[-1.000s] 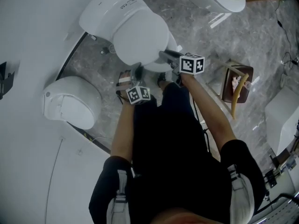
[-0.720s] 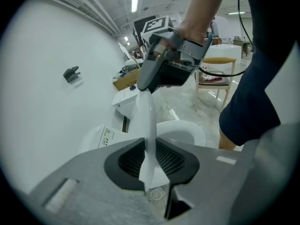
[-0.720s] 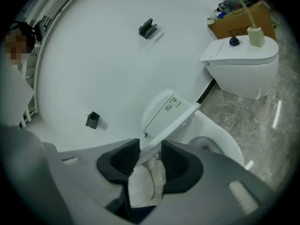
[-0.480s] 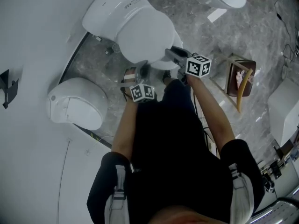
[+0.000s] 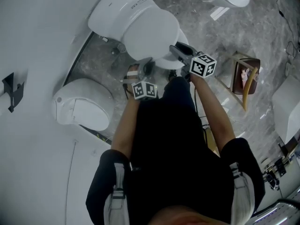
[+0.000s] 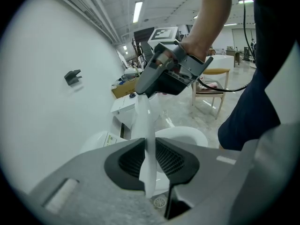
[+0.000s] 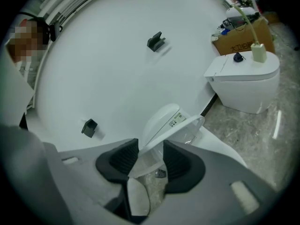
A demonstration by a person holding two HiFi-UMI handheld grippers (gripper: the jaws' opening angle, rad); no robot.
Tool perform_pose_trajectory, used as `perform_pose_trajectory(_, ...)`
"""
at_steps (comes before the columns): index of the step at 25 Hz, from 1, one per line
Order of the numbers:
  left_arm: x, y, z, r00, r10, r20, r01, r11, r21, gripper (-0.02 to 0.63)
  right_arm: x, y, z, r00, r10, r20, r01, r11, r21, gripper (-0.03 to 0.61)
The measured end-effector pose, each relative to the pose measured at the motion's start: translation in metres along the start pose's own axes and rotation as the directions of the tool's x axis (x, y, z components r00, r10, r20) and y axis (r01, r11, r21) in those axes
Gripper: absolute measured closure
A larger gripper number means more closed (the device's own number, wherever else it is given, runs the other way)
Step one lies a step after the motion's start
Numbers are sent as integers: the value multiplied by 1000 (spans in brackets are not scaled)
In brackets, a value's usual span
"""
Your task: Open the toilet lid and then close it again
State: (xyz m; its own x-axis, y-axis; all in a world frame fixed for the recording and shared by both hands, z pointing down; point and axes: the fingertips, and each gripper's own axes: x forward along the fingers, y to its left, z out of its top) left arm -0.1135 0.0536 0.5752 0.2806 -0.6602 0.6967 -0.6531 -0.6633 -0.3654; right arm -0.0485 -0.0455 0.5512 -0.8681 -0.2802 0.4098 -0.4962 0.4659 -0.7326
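Toilet lid (image 5: 150, 34) front edge is up a bit from a second ago, and left gripper (image 5: 146, 68) and right gripper (image 5: 177, 50) are higher with it. Right jaws have just been opening, with the lid rim between them. White wall (image 5: 33, 32) fills the left side and grey marble floor (image 5: 262, 27) the right. Toilet (image 5: 119, 6) stands against the wall, tank toward the top of head view. Lid covers the bowl, front edge tilted up off it, as right gripper view shows. Second white fixture (image 5: 84, 104) sits near the wall, lower left. Wooden chair (image 5: 243, 76) stands on the right, well apart from the toilet. Left gripper is at the lid's front-left edge and clenched on it, the thin edge running upright between its jaws with both pressing. Right gripper is at the front-right edge and released, with the rim passing between spread jaws, not pinched. Small black hook (image 5: 14, 90) is on the wall.
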Motion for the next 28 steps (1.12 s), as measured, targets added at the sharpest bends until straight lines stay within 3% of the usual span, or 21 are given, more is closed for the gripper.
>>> perform_pose_trajectory(3, -3, 9, -1, 1000, -9, 18, 9, 1000, -14, 536, -5, -2, 16, 998, -40, 58, 37, 998, 48, 395)
perform_pose_trajectory(5, -4, 13, -2, 999, -20, 31, 21, 1000, -21, 537, -6, 0, 26, 998, -39, 54, 37, 999, 32, 380)
perform_pose_trajectory(10, -10, 25, -7, 999, -25, 41, 25, 1000, 5, 535, -3, 19, 39, 999, -41, 8, 41, 981, -188, 402)
perform_pose_trajectory(14, -12, 42, -7, 999, -8, 47, 9, 999, -33, 538, -9, 26, 47, 999, -42, 25, 47, 961, -273, 577)
perform_pose_trajectory(20, -13, 61, -15, 998, 0, 57, 2, 999, -45, 541, 0, 30, 36, 994, -104, -29, 85, 922, -379, 577)
perform_pose_trajectory(25, -15, 76, -24, 998, 15, 62, -13, 999, -45, 541, 16, 34, 30, 981, -161, -107, 79, 838, -540, 576)
perform_pose_trajectory(28, -16, 89, -20, 998, 25, 56, -22, 998, -56, 543, 16, 34, 42, 983, -159, -96, 84, 843, -532, 576)
